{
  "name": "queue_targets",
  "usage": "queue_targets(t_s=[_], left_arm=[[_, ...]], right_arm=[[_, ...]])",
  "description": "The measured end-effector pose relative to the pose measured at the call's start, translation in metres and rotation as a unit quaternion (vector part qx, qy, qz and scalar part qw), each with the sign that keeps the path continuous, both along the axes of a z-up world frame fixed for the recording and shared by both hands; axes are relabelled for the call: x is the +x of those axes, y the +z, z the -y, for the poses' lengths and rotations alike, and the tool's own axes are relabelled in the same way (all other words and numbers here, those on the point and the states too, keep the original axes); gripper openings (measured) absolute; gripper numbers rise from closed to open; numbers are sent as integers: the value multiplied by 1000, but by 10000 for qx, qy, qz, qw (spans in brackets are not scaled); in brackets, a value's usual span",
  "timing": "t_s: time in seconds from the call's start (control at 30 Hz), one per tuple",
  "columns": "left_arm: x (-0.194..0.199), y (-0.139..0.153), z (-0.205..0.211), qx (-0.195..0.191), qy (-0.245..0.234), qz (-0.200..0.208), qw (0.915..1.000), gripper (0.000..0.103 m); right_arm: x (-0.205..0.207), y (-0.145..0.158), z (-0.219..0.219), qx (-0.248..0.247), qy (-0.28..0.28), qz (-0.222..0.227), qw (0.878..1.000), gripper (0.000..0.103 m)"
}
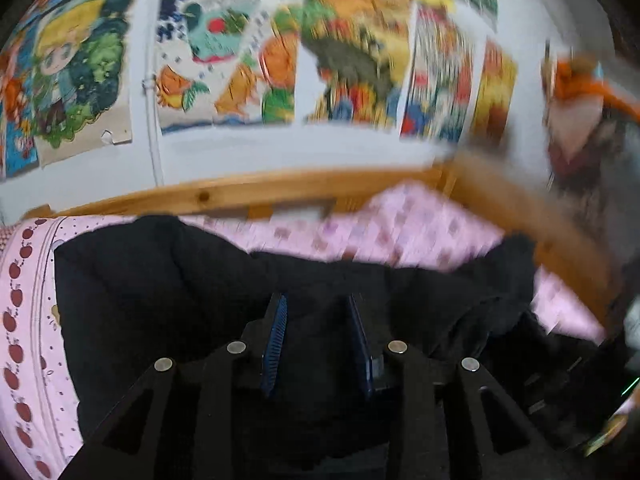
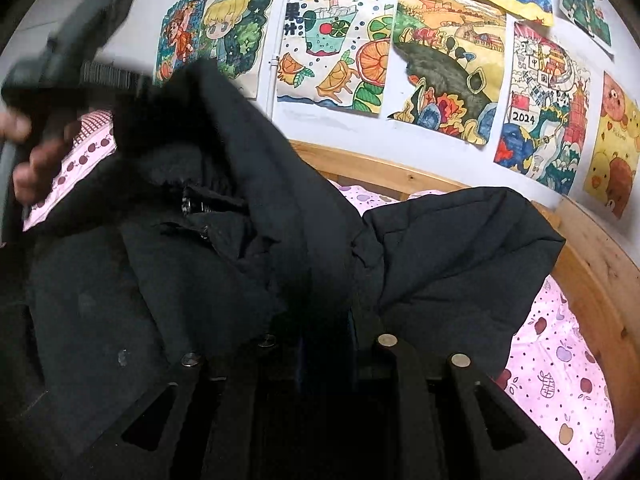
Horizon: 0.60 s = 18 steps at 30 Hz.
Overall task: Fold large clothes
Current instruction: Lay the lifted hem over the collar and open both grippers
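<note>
Lying across the bed (image 2: 560, 380) with its pink apple-print sheet, the large black padded jacket (image 2: 248, 240) is the thing to fold. It covers most of the mattress, bunched and creased rather than flat, with one part lifted high in the middle of the right wrist view and another part hanging to the right of it.

The biggest risk, as I judge it, is the bulk of the jacket. The fabric is thick and slippery-looking, so a lifted layer could slide out of the hold and fall back in a heap, and the fold would come out crooked. A second risk is the wooden bed frame (image 2: 592, 264) close behind — a wide swing could carry a sleeve over the rail. The left wrist view is blurred, which suggests fast motion; at such speed the cloth may drag the other layers with it.

The right gripper (image 2: 324, 320) has its jaws buried under black cloth. The fabric seems to rise from between them, so I judge that they are closed on the jacket, though the tips are hidden. The left gripper (image 1: 316, 320) has its jaws clearly parted, with the blue pads (image 1: 276, 344) visible and the jacket lying under them, not pinched.

Only the right wrist view shows the jacket's zipper (image 2: 196, 204), the left gripper held in the person's hand (image 2: 36, 160) at the far left, and sharp wall drawings (image 2: 448, 64). Only the left wrist view shows the open pads.
</note>
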<state>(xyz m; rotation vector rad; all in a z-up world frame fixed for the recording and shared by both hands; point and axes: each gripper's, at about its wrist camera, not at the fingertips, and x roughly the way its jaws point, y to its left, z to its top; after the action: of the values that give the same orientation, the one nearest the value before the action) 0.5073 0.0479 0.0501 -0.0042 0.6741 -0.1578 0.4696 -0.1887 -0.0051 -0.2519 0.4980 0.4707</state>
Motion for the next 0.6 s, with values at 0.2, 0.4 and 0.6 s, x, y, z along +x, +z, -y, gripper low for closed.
queue_targets(t_s=[0.2, 0.4, 0.6], left_arm=[[-4, -41, -7, 424, -59, -441, 9981, 28], [-14, -48, -8, 523, -200, -465, 9973, 28], [-14, -54, -7, 683, -343, -389, 9963, 28]], right_arm=[[-7, 34, 32, 1204, 6, -76, 9927, 37], [20, 57, 19, 1846, -246, -274, 9821, 43], [56, 16, -21, 1210, -367, -1071, 9862, 43]])
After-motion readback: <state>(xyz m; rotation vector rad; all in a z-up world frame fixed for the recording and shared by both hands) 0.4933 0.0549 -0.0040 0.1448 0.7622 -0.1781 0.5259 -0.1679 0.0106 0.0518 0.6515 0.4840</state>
